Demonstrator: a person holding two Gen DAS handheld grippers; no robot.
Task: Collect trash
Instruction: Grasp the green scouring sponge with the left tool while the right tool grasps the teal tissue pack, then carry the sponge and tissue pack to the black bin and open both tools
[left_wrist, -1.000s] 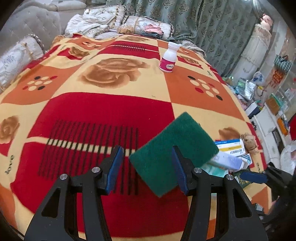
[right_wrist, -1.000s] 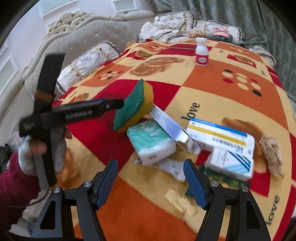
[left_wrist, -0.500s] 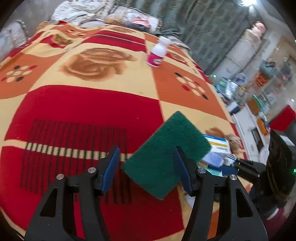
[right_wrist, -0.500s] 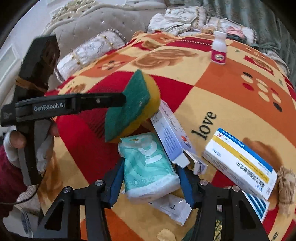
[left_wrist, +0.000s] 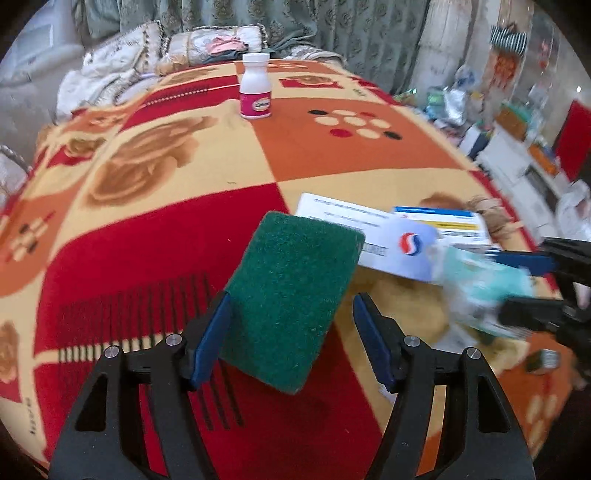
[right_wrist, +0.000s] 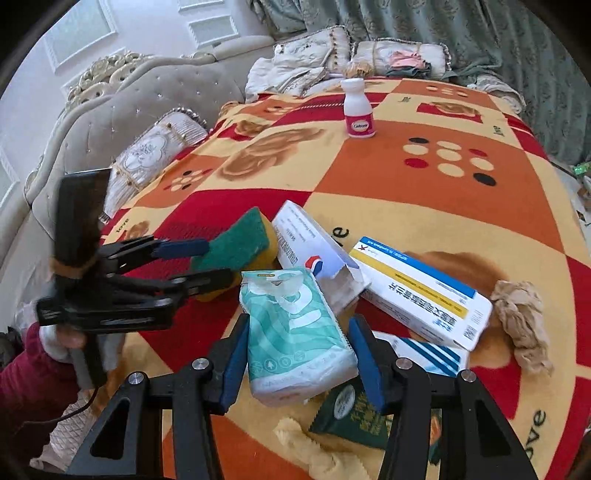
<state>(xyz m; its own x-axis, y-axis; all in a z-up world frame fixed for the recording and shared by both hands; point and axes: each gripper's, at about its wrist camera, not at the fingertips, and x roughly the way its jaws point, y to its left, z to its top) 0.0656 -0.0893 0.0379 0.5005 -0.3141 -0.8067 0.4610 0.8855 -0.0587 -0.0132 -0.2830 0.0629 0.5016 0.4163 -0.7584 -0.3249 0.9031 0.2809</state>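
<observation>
My left gripper (left_wrist: 291, 332) holds a green and yellow sponge (left_wrist: 291, 306) between its fingers, just above the blanket; the sponge (right_wrist: 236, 243) also shows in the right wrist view, beside a white medicine box (right_wrist: 314, 247). My right gripper (right_wrist: 297, 358) is closed around a teal tissue pack (right_wrist: 295, 332) and grips its sides. A second white, blue and yellow box (right_wrist: 421, 291) lies to the right of it, next to a crumpled brown wad (right_wrist: 524, 325).
A white bottle with a pink label (right_wrist: 357, 110) stands far back on the blanket. A green packet (right_wrist: 351, 417) and a yellow wrapper (right_wrist: 310, 443) lie by my right gripper. Pillows (right_wrist: 155, 158) line the sofa back. Clutter (left_wrist: 517, 122) fills the floor at right.
My right gripper has moved forward and closed around the tissue pack. My left gripper has carried the sponge right, next to the boxes.
</observation>
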